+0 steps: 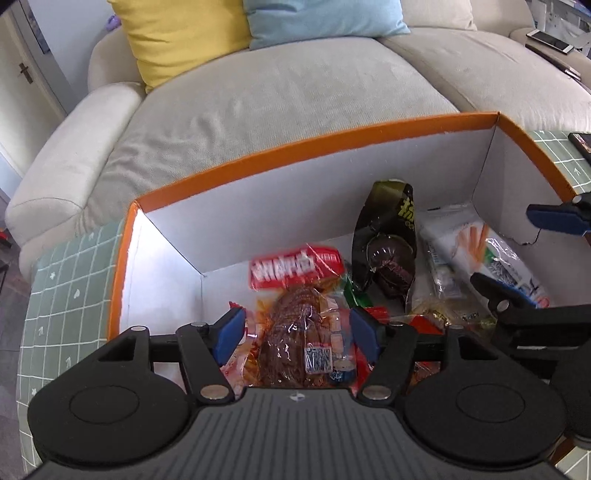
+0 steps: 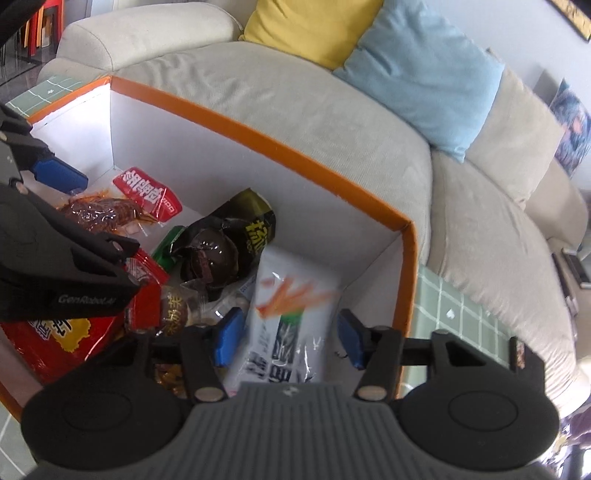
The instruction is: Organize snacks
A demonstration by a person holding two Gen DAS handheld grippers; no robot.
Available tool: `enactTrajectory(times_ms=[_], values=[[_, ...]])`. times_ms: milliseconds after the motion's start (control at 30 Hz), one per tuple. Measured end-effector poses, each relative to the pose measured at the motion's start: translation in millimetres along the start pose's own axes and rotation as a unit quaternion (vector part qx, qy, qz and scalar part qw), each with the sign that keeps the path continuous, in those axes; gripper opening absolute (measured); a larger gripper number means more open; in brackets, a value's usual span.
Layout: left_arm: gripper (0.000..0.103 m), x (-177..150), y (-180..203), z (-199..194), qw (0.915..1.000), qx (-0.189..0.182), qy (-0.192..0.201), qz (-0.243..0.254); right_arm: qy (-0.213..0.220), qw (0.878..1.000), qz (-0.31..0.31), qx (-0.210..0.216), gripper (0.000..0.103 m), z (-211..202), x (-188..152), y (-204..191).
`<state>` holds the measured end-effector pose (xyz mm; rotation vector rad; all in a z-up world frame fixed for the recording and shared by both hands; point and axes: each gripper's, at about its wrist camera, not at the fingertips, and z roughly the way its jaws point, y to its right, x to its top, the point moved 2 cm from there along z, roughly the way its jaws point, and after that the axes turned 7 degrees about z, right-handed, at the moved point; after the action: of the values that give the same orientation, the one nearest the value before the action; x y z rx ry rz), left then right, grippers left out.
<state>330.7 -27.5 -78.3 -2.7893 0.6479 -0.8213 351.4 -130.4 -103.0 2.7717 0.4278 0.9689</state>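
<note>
An orange-rimmed box (image 1: 317,142) with white inner walls holds several snack packs. My left gripper (image 1: 297,334) is open above a clear pack of brown spicy strips with a red label (image 1: 291,317). A dark pack with a chocolate ball (image 1: 388,251) leans in the middle. A white pack with orange sticks (image 1: 476,247) lies at the right. My right gripper (image 2: 286,339) is open above that white pack (image 2: 291,306). In the right wrist view the box rim (image 2: 280,147), the dark pack (image 2: 225,243), the red-label pack (image 2: 144,192) and a large red bag (image 2: 62,343) show.
The box stands on a green grid-patterned table (image 1: 66,266) in front of a beige sofa (image 1: 258,92) with a yellow cushion (image 1: 184,37) and a blue cushion (image 1: 325,18). The right gripper's fingers (image 1: 554,218) reach into the box at the right.
</note>
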Motion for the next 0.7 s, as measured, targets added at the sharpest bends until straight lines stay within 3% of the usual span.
enactTrajectory(times_ms=[200,467,567,700], values=[[0.091,-2.9,1.9,-10.6,0.9993,0.011,0.035,-0.003,0.003,1.000,-0.006,0.003,0.083,-4.2,0.2,-1.1],[0.091,-9.1,-6.7,-47.7,0.9961,0.012,0.087,0.011,0.003,1.000,0.005,0.016,0.086,-24.9,-6.6,4.9],[0.091,-9.8,-13.1,-65.0,0.9949,0.015,0.099,0.001,0.018,0.999,0.008,0.026,0.095,-44.6,-5.5,8.1],[0.091,-12.9,-21.5,-95.2,0.9916,0.010,0.128,-0.019,0.046,0.998,0.027,0.038,0.096,-78.0,1.6,17.2]])
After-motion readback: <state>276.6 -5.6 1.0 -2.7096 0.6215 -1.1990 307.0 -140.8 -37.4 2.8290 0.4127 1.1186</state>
